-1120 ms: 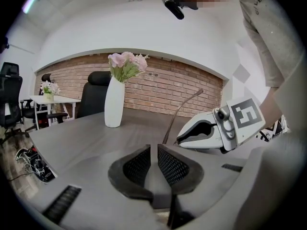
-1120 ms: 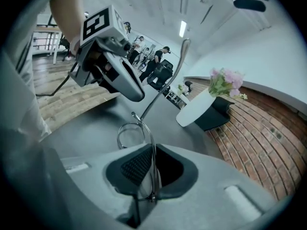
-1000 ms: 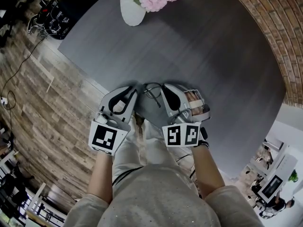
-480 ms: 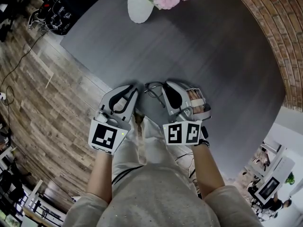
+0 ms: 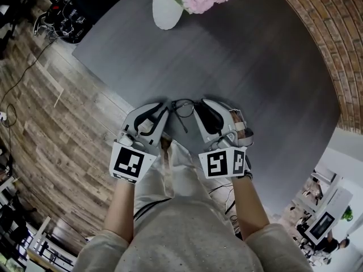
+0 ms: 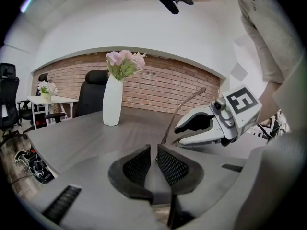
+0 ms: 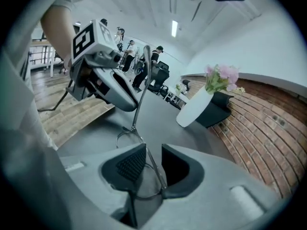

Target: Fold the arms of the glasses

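Observation:
Thin wire-rimmed glasses (image 5: 182, 107) hang just above the near edge of the grey table (image 5: 255, 67), between my two grippers. My left gripper (image 5: 164, 109) is shut on one end of the frame. In the left gripper view its jaws (image 6: 154, 153) are almost together, and one arm of the glasses (image 6: 184, 109) slants up beyond them. My right gripper (image 5: 198, 104) is at the other end. In the right gripper view its jaws (image 7: 153, 157) are opening, with a lens rim lying loose between them. The raised arm (image 7: 142, 75) stands beside the left gripper (image 7: 130, 105).
A white vase (image 5: 164, 10) of pink flowers stands at the table's far side. A black office chair (image 6: 91, 92) and a brick wall lie behind it. Wooden floor with cables and gear (image 5: 62, 16) runs along the left. The person's lap is just below the grippers.
The right gripper has rolled slightly and its jaws have spread apart off the frame. The left gripper has stayed put, still holding the glasses. The head view has shifted a little.

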